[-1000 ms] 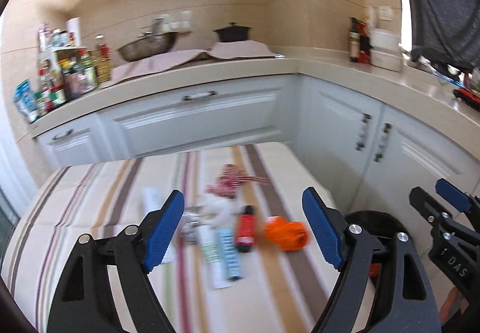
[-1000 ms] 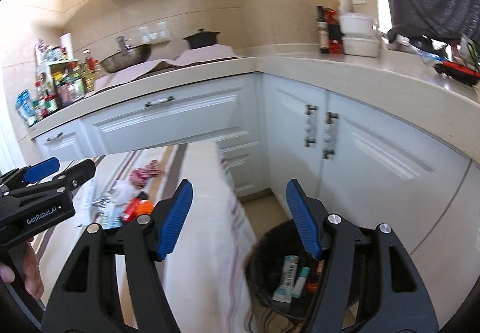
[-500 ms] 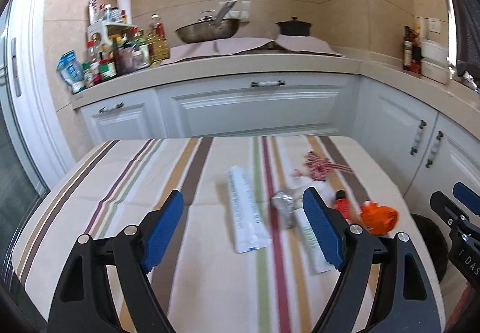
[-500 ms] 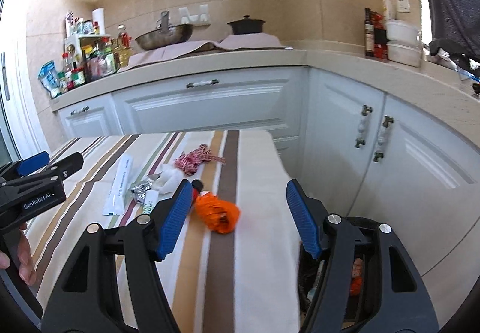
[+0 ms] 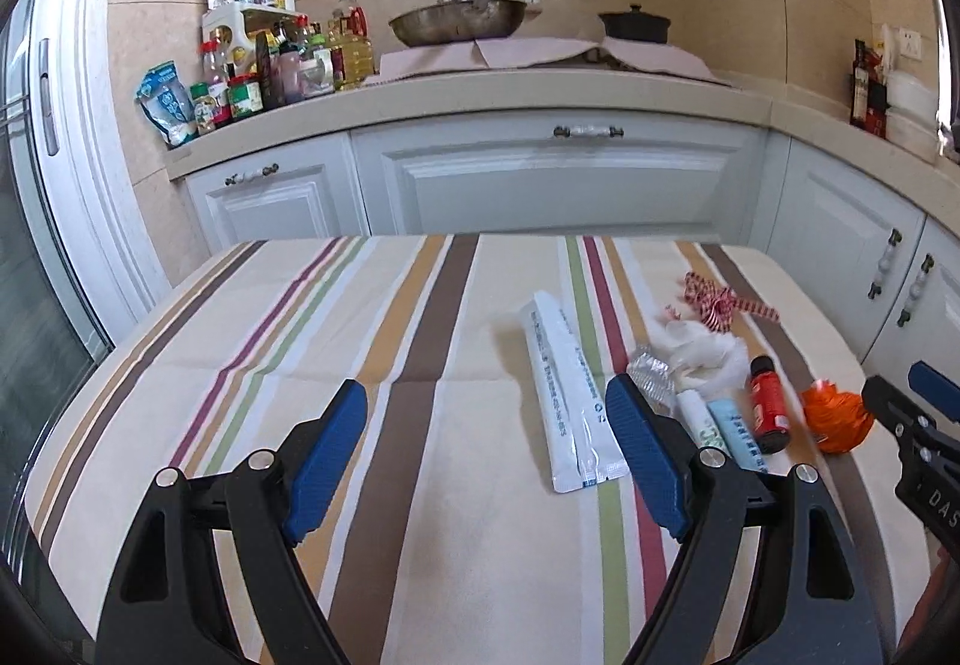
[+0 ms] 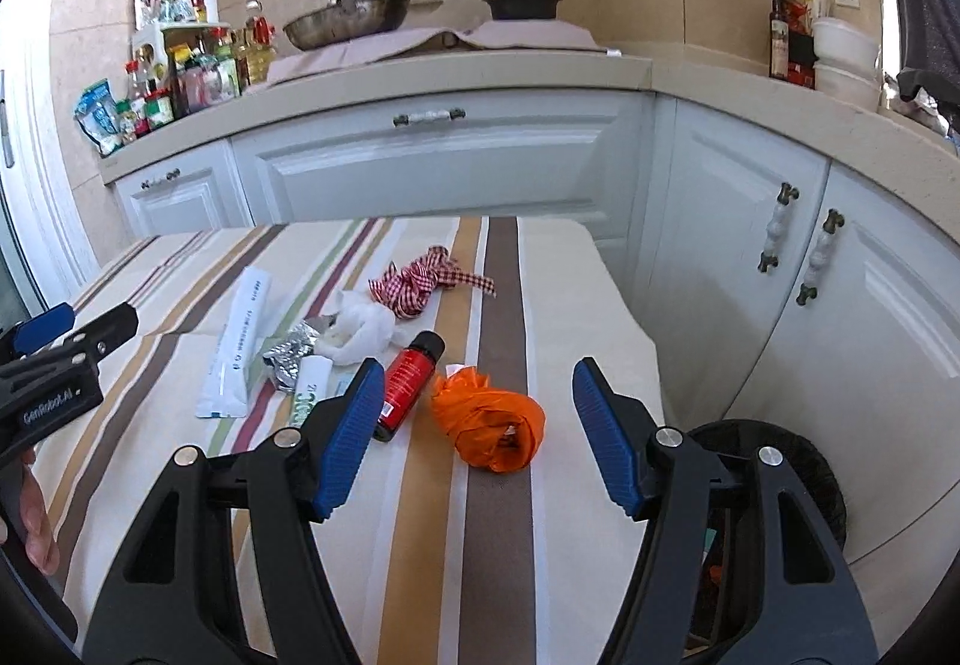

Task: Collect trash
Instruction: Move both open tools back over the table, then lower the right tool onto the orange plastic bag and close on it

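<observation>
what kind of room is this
Most likely a home kitchen: a wok and a black pot sit on the counter above white cabinets, with sauce bottles and jars crowded in the corner.

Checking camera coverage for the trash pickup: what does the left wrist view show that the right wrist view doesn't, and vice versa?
Left wrist only: the wide bare left part of the striped tablecloth and the glass door frame at the far left.

Right wrist only: the black trash bin on the floor beside the table, and a person's fingers under the left hand-held gripper.

Both: the white packet, foil wrapper, white tissue wad, red bottle, orange bag, checked ribbon, and the counter with the wok. Both hand-held grippers are open, holding nothing.
</observation>
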`<state>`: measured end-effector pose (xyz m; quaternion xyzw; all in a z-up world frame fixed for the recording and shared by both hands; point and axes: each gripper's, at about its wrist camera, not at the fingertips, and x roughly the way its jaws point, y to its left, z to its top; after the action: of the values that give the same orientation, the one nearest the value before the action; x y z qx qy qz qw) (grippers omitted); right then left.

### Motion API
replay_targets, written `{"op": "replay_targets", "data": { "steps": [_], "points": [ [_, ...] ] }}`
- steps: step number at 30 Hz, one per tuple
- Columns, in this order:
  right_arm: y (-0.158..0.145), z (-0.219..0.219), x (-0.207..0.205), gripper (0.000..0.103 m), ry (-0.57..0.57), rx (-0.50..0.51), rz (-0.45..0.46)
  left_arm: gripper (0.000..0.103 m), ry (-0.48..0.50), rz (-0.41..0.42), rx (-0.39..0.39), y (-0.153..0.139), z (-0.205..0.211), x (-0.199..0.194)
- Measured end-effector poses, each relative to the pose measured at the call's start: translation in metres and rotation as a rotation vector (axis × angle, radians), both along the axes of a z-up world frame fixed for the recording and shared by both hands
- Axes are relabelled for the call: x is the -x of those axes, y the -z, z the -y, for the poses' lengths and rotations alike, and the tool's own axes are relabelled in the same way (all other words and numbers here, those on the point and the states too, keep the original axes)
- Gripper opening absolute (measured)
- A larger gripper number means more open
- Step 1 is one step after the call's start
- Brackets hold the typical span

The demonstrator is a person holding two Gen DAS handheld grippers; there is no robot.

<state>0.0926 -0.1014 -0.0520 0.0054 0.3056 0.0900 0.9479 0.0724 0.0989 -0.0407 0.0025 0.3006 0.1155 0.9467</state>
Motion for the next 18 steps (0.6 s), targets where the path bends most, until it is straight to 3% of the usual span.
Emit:
{"op": "replay_targets", "data": {
  "steps": [8, 11, 18],
  "points": [
    [0.019, -0.004, -0.028, 0.063, 0.0, 0.006, -0.113, 0.079, 0.008, -0.053, 0.001, 0.013, 0.003, -0.014],
    [0.024, -0.006, -0.035, 0.054, -0.009, 0.007, -0.152, 0.079, 0.013, -0.059, 0.0, 0.015, 0.004, -0.017],
    [0.028, -0.008, -0.038, 0.047, -0.023, 0.018, -0.179, 0.079, 0.02, -0.062, 0.007, 0.017, 0.009, -0.022]
  ]
}}
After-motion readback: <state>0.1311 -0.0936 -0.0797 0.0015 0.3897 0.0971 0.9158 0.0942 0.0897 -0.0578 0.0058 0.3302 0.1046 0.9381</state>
